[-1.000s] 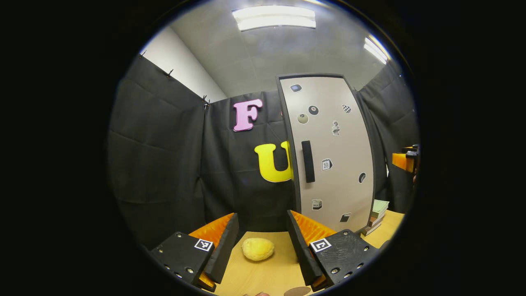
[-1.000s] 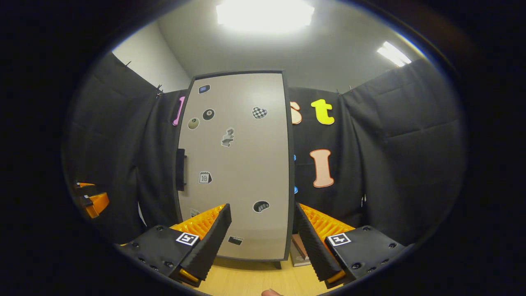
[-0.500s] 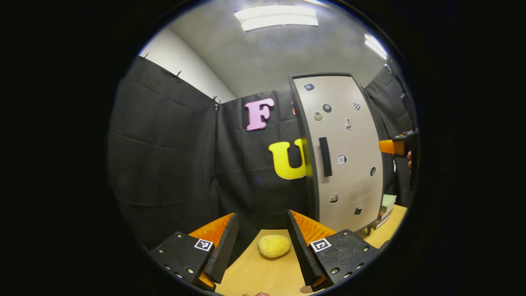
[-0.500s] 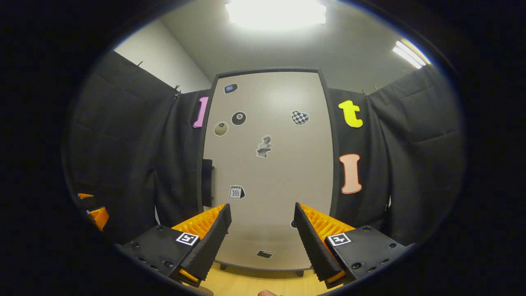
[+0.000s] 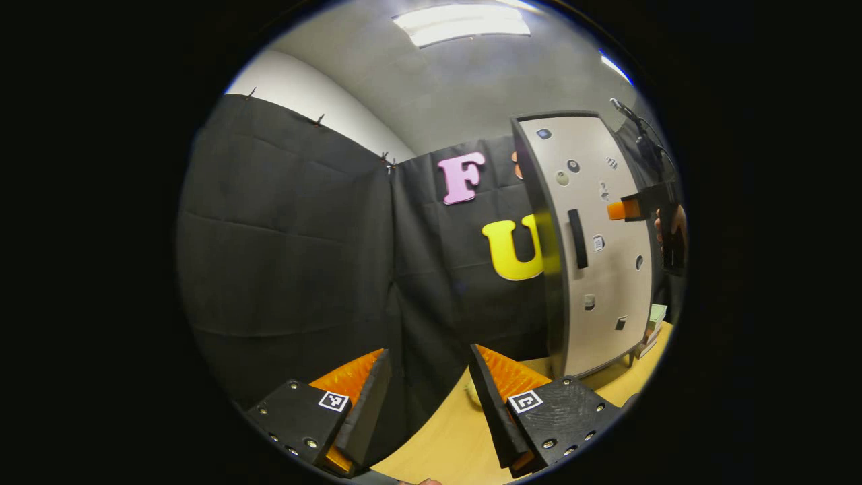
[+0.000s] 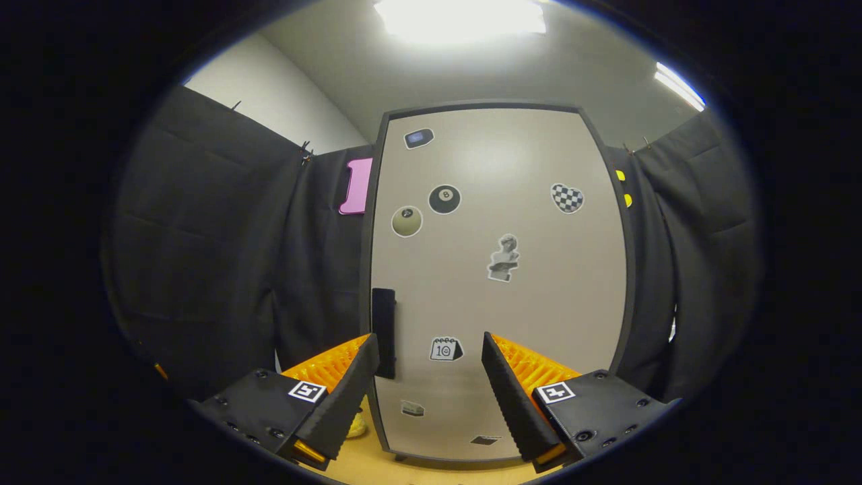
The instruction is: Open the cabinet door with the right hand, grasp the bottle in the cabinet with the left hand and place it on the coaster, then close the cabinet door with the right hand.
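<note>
A tall grey cabinet (image 6: 498,283) with stickers on its door stands on the wooden table, door shut, so its inside is hidden. A dark vertical handle (image 6: 384,330) sits at the door's left edge. My right gripper (image 6: 427,384) is open and close in front of the door, its left finger just below and beside the handle. In the left gripper view the cabinet (image 5: 599,269) and its handle (image 5: 577,238) stand at the right, with the right gripper (image 5: 623,210) held by a hand (image 5: 668,222) level with the door. My left gripper (image 5: 431,397) is open and holds nothing.
A yellow lumpy object (image 6: 357,424) lies on the table (image 5: 444,444) left of the cabinet, mostly hidden behind a finger. A stack of books (image 5: 653,320) lies to the cabinet's right. Black cloth walls enclose the booth.
My right gripper has moved closer to the door and leftward toward the handle. My left gripper has swung left, so the cabinet slid right and the yellow object went behind a finger.
</note>
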{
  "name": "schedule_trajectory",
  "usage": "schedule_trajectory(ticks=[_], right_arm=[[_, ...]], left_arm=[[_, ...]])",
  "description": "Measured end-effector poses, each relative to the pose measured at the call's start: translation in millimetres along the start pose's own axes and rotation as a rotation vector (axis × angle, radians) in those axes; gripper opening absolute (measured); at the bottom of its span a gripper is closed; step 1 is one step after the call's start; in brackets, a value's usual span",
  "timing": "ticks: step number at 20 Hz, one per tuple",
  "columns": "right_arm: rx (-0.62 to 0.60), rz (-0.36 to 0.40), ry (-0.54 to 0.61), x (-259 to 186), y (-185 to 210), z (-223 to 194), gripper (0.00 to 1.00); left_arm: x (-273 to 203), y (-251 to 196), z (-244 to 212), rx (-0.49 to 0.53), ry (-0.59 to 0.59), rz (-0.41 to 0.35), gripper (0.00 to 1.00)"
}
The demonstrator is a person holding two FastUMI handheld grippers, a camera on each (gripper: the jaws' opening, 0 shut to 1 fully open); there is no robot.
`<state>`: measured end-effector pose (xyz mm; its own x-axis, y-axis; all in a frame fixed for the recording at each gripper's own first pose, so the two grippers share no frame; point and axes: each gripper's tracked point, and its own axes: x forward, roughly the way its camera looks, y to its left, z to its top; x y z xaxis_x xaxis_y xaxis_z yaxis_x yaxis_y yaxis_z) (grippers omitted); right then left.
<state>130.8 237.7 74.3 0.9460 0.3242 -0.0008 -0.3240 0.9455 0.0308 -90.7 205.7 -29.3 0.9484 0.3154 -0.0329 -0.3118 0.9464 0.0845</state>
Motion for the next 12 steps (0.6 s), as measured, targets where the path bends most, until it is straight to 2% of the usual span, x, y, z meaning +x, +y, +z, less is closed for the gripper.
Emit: schedule_trajectory(ticks=[5, 6, 9, 12], right_arm=[[-0.042, 0.019, 0.049, 41, 31, -15, 0.98], [-0.052, 0.016, 0.062, 50, 33, -19, 0.95], [-0.076, -0.006, 0.111, 74, 39, -30, 0.78], [-0.064, -0.019, 0.157, 98, 49, -42, 0.73]], left_arm=[[-7, 40, -13, 0.001, 0.019, 0.051, 0.65], [-6, 47, -12, 0.002, 0.019, 0.058, 0.67], [-11, 64, -17, 0.015, 0.016, 0.079, 0.67], [-13, 81, -20, 0.022, 0.02, 0.098, 0.67]])
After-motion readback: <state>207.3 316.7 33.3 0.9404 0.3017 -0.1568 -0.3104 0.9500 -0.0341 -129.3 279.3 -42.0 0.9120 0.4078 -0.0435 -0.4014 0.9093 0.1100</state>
